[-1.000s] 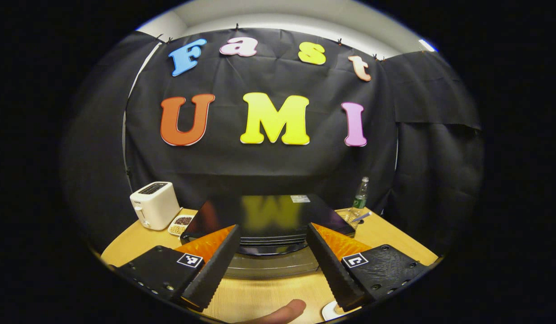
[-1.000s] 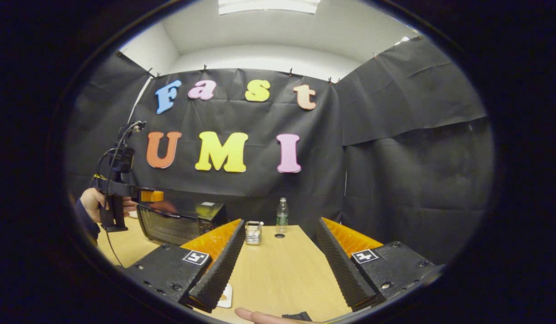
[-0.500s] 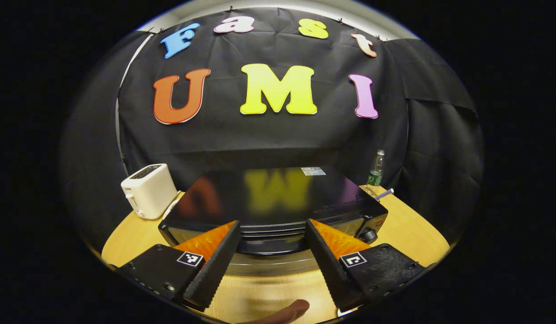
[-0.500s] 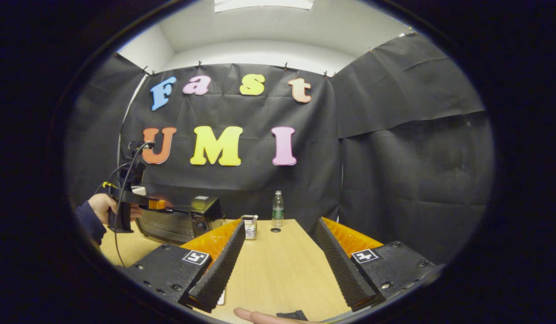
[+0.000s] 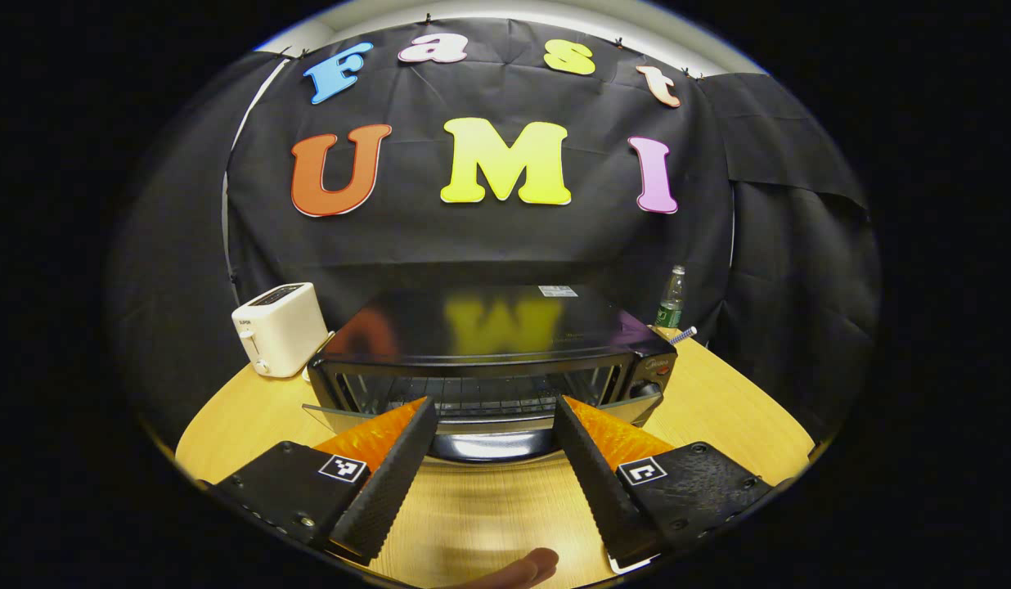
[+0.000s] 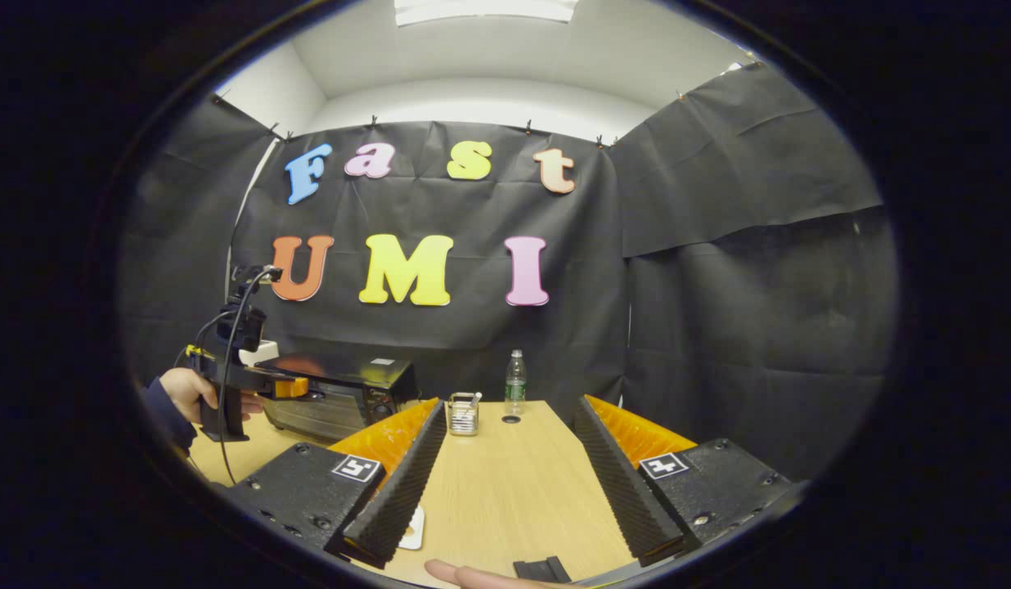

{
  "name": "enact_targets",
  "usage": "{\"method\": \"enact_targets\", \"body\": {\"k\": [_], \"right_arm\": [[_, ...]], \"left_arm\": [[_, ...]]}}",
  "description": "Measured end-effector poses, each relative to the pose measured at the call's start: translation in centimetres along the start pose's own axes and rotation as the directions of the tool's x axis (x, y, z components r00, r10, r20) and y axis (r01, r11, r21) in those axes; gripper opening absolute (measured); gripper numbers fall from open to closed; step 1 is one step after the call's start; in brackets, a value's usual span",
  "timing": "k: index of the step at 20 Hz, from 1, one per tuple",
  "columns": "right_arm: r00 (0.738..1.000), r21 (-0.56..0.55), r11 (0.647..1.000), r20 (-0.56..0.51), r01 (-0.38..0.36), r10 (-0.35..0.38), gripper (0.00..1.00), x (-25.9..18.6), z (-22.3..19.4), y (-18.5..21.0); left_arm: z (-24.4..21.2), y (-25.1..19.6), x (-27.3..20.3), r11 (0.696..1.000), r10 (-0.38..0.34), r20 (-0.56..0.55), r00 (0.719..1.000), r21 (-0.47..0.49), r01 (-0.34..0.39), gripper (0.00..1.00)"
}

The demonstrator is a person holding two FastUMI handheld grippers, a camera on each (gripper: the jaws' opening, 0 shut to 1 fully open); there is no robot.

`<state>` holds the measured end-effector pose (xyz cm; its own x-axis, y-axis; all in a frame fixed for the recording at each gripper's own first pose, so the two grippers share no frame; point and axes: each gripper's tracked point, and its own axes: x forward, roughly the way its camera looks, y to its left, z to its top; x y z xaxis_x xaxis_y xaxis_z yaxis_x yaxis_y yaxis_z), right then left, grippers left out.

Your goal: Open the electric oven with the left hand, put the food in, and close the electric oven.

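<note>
On the bench (image 5: 718,401), left to right in the left gripper view: a toaster (image 5: 280,327), then the oven (image 5: 493,352), then a bottle (image 5: 671,299). The oven door (image 5: 473,419) hangs part-way open, its handle (image 5: 491,445) between the left gripper (image 5: 491,478)'s spread jaws, contact unclear. The opening looks half done; loading and closing remain. No food can be made out. The right gripper (image 6: 505,491) waits over bare bench, jaws spread and empty.

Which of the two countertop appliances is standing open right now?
The black electric oven: its glass door is swung partway down, showing the wire rack inside, directly ahead of the left gripper. The white toaster sits apart to its left.
</note>
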<state>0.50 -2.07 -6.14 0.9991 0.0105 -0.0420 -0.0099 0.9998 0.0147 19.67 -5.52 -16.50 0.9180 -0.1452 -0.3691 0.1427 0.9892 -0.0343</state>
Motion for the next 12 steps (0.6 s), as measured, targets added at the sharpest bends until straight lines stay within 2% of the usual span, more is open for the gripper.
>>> {"method": "enact_targets", "body": {"k": [12], "right_arm": [[0.999, -0.015, 0.999, -0.027, -0.031, 0.031, 0.97, -0.6, -1.3, 2.8]], "left_arm": [[-8.0, -0.8, -4.4, 0.999, 0.041, 0.017, 0.999, 0.031, -0.042, 0.95]]}}
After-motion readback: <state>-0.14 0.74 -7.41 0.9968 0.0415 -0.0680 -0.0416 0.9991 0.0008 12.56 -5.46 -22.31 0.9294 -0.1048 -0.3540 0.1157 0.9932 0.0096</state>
